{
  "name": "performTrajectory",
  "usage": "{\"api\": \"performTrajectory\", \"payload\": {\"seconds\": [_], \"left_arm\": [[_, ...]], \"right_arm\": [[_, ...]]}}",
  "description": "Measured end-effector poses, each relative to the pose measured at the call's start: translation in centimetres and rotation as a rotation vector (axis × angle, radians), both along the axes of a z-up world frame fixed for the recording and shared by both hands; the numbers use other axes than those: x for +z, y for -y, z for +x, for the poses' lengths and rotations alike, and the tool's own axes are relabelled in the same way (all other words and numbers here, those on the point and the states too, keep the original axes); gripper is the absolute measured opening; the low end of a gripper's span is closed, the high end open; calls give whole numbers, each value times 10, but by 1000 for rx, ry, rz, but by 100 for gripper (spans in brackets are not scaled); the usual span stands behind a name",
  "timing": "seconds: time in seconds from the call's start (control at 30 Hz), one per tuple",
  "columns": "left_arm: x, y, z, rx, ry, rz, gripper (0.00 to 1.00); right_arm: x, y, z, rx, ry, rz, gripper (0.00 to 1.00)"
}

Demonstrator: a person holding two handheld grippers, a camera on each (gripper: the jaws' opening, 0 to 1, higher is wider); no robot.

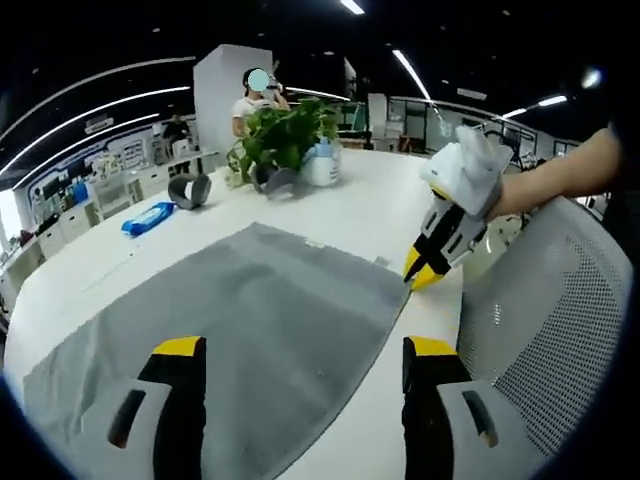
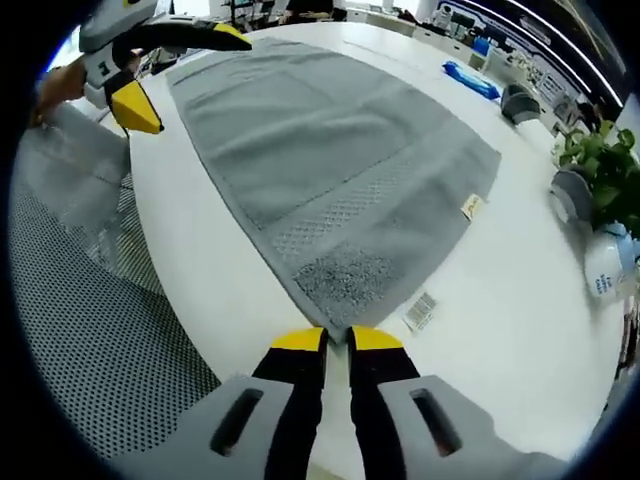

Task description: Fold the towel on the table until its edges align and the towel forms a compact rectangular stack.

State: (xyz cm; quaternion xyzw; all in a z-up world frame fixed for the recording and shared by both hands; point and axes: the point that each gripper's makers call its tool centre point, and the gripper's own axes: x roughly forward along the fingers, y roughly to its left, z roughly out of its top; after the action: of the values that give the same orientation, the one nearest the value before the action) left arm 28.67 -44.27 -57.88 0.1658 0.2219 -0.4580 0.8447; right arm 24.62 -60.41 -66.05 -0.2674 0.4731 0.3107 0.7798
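Note:
A grey towel lies spread flat on the white table, with a small label on one edge. My left gripper hovers open over the towel's near edge, nothing between its wide-apart jaws. In the right gripper view the same gripper stands at the towel's far corner. My right gripper is shut on the towel's near corner at the table edge, beside a barcode tag. Seen from the left gripper view, the right gripper has its yellow tips pinched on that corner.
A potted plant, a white jug, two dark grey cups and a blue packet sit on the far part of the table. A mesh office chair stands against the table edge. A person sits beyond the plant.

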Motion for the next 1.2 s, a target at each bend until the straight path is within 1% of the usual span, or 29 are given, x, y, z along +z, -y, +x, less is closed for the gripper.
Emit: {"api": "performTrajectory", "payload": {"seconds": [0.07, 0.2, 0.3, 0.37, 0.43, 0.5, 0.57, 0.6, 0.63, 0.7, 0.73, 0.8, 0.87, 0.9, 0.93, 0.97, 1.0, 1.07, 1.1, 1.13, 1.17, 1.2], "left_arm": [[-2, 5, -6, -38, 4, 17, 81], [-2, 10, -12, -100, 54, 67, 78], [-1, 15, -16, -123, 48, 59, 73], [-1, 19, -18, -133, 28, 36, 70], [-1, 21, -19, -136, 18, 24, 69], [-1, 22, -21, -148, 31, 34, 68], [0, 23, -21, -155, 45, 38, 66], [1, 24, -21, -161, 50, 35, 65], [1, 25, -21, -168, 51, 30, 64], [0, 29, -25, -191, 47, 30, 58], [0, 30, -27, -203, 52, 36, 56], [-1, 32, -30, -225, 69, 48, 53], [0, 33, -32, -248, 97, 64, 51], [2, 36, -34, -270, 118, 62, 48], [4, 38, -35, -289, 137, 59, 44], [6, 40, -37, -305, 153, 56, 37], [10, 44, -40, -336, 179, 49, 32], [15, 47, -46, -370, 211, 43, 23], [16, 48, -47, -372, 221, 44, 22], [19, 49, -46, -372, 240, 44, 22], [20, 49, -46, -371, 251, 45, 22], [22, 48, -41, -355, 272, 57, 22]], "right_arm": [[1, -2, -1, 10, -3, -6, 5], [6, -7, -1, 22, 2, 19, 1], [16, -17, 3, 36, 40, 69, 0], [21, -23, 4, 36, 53, 102, 0], [25, -27, 7, 51, 74, 109, 0], [30, -32, 9, 76, 102, 123, 0], [41, -43, 13, 104, 144, 182, 0], [49, -50, 13, 113, 162, 225, 0], [54, -55, 13, 119, 173, 250, 0], [63, -62, 13, 148, 203, 279, 0], [66, -65, 11, 158, 207, 279, 0], [72, -72, 8, 185, 215, 298, 0], [78, -79, 6, 202, 223, 313, 0], [80, -81, 6, 215, 229, 312, 0], [84, -83, 6, 212, 234, 314, 0], [87, -86, 7, 201, 238, 329, 0], [94, -93, 8, 182, 246, 375, 0], [103, -102, 8, 163, 248, 433, 0], [108, -110, 8, 147, 242, 474, 0], [109, -114, 7, 157, 233, 483, 0], [110, -117, 6, 167, 235, 475, 0], [111, -120, 6, 175, 237, 471, 0]]}}
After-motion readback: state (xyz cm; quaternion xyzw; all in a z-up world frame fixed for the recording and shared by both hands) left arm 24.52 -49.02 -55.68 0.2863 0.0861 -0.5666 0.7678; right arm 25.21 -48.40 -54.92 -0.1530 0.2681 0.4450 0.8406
